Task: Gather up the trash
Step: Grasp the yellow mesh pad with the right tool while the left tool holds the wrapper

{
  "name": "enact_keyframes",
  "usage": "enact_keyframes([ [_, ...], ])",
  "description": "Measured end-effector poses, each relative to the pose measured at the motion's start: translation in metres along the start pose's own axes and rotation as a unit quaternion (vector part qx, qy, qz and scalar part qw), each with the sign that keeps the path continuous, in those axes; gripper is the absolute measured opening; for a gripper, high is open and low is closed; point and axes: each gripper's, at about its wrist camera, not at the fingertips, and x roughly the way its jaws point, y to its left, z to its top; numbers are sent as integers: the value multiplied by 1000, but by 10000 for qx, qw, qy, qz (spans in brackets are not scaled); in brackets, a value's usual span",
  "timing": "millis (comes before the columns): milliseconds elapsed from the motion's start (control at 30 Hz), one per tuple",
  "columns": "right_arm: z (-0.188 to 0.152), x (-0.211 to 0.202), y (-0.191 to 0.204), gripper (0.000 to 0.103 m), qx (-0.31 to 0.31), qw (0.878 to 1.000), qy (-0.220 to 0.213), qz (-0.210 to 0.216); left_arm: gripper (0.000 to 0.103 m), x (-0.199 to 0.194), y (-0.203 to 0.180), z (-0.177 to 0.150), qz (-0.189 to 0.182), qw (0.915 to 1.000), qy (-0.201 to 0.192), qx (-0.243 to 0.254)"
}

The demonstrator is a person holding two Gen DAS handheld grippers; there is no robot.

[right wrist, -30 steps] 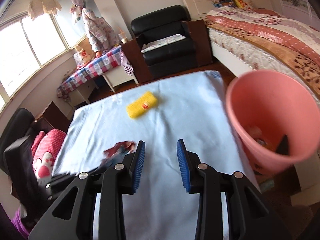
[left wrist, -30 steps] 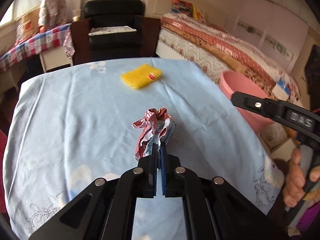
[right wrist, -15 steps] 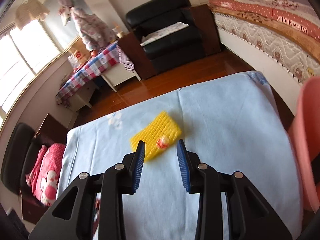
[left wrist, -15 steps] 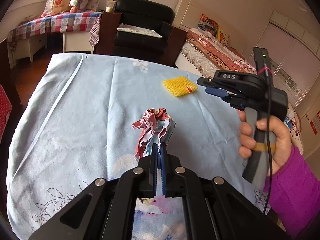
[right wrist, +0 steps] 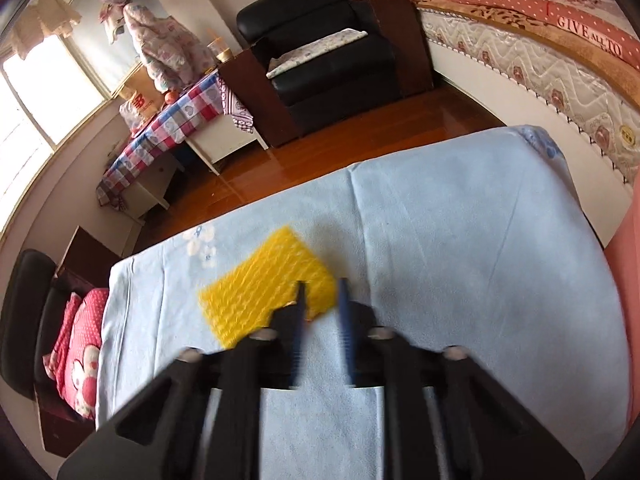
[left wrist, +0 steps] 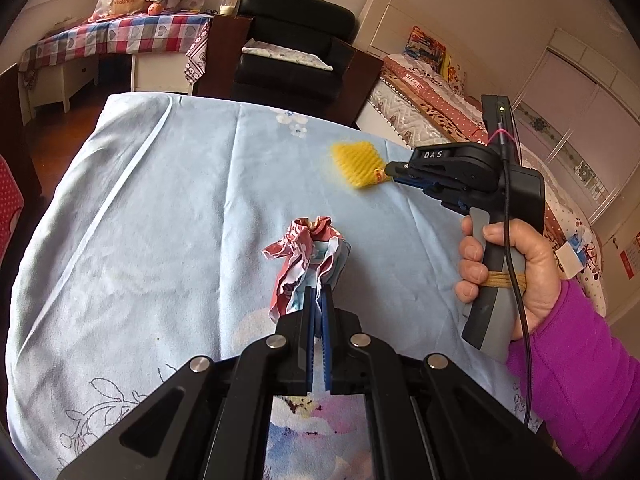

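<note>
A crumpled red, white and blue wrapper point(left wrist: 308, 252) sticks up above the blue tablecloth point(left wrist: 160, 220), and my left gripper point(left wrist: 316, 292) is shut on its lower end. Further back lies a yellow foam net point(left wrist: 354, 162) with a red label. My right gripper point(left wrist: 387, 169), held by a hand point(left wrist: 516, 256) in a purple sleeve, has its tips at the net's near corner. In the right wrist view the right gripper point(right wrist: 320, 286) is blurred. Its jaws are closing with a gap still showing, and the corner of the net point(right wrist: 264, 296) lies between them.
A pink bin point(right wrist: 626, 280) shows at the right edge beside the table. A black armchair point(left wrist: 296, 44) stands beyond the far table edge, a bed point(left wrist: 460, 108) to the right and a checked-cloth side table point(left wrist: 112, 36) at the back left.
My right gripper has swung from beside the pink bin down to the yellow net, and its jaws have narrowed. My left gripper shifted sideways, still holding the wrapper.
</note>
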Motion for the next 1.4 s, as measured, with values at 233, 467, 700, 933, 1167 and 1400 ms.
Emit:
enact_keyframes([
  [233,-5,-18,2,1,-85,9995,-208,211,2,-3,-1,0,22,10000,-74,-1],
  [467,-3,-17,-8,20,282,9990,-70,348,2,-2,-2,-1,15,10000,-70,21],
  [700,-5,-1,-6,42,271,9993,-44,252,2,2,3,0,47,10000,-8,-83],
  [933,-8,6,1,9,96,9998,-59,166,2,5,5,0,95,9999,15,-144],
  [1167,-16,-26,-1,8,-32,9993,-286,256,2,0,0,2,133,9998,-56,-106],
  [1400,-38,-84,-6,8,-305,9979,-556,146,2,-6,-19,7,156,9998,-126,54],
])
